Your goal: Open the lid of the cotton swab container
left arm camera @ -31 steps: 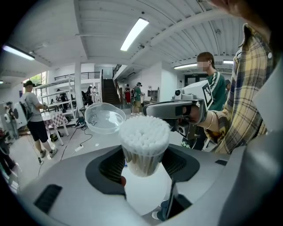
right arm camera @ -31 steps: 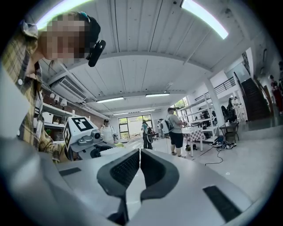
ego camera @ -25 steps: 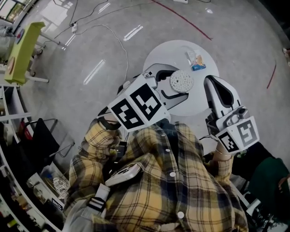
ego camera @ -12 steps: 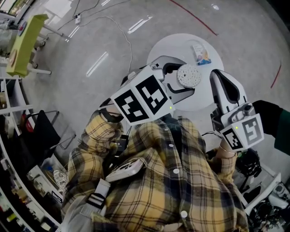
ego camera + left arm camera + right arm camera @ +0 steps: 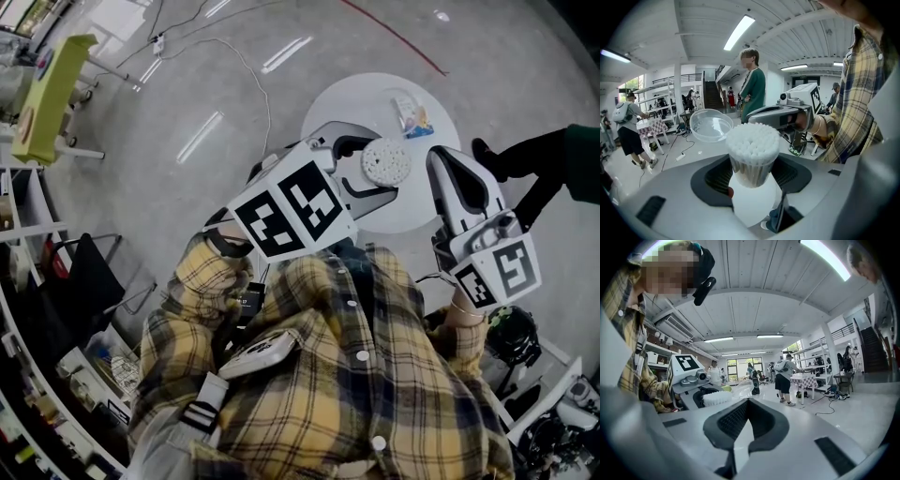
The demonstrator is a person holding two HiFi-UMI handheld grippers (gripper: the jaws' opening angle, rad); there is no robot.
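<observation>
We grip the container [image 5: 752, 150] in the left tool [image 5: 752, 176], jaws wide around it to steady it over the counter [image 5: 328, 112], lid [image 5: 711, 125] flipped back, our right tool [image 5: 746, 408] shut and empty alongside.

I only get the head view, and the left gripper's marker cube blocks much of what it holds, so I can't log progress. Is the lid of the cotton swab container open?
Observer: Yes. In the left gripper view the clear lid is tipped back behind the cotton swab container, and the swab tips are bare.
Operator: From above I can't read the right gripper's jaws. Is it holding anything?
Observer: No. In the right gripper view the right gripper has its jaws together with nothing between them.
</observation>
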